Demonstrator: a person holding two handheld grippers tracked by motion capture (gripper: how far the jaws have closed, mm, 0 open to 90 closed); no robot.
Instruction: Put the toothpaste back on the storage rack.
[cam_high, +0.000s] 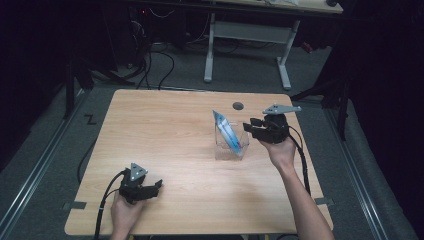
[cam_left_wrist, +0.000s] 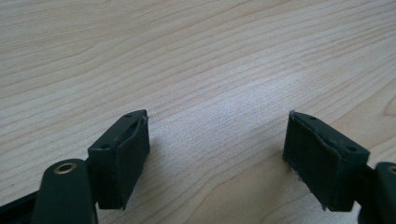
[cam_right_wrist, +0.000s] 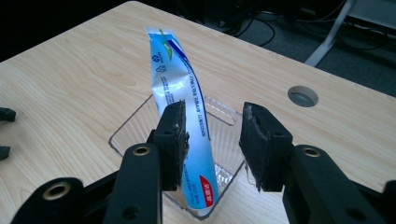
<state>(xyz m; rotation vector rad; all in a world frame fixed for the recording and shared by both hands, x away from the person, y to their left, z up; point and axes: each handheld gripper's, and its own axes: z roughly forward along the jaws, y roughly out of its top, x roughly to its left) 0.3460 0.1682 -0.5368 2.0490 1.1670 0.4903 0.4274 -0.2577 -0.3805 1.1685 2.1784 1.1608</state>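
Observation:
A blue and white tube (cam_high: 227, 132) stands tilted in a clear plastic box (cam_high: 220, 150) right of the table's middle, its flat end leaning up and to the left. My right gripper (cam_high: 250, 126) hovers just right of the box, held by a hand, jaws pointing at it. In the right gripper view the tube (cam_right_wrist: 175, 74) rises out of the box (cam_right_wrist: 135, 126) beyond the right gripper (cam_right_wrist: 214, 116), whose jaws stand apart and press on nothing. My left gripper (cam_high: 157, 186) rests low at the table's near left, open (cam_left_wrist: 215, 154) over bare wood.
The wooden table (cam_high: 165, 130) has a round cable hole (cam_high: 238, 105) near its far edge, behind the box. Beyond the table stands a white-legged desk (cam_high: 282, 60), with cables on the floor. A cable trails from each gripper toward the near edge.

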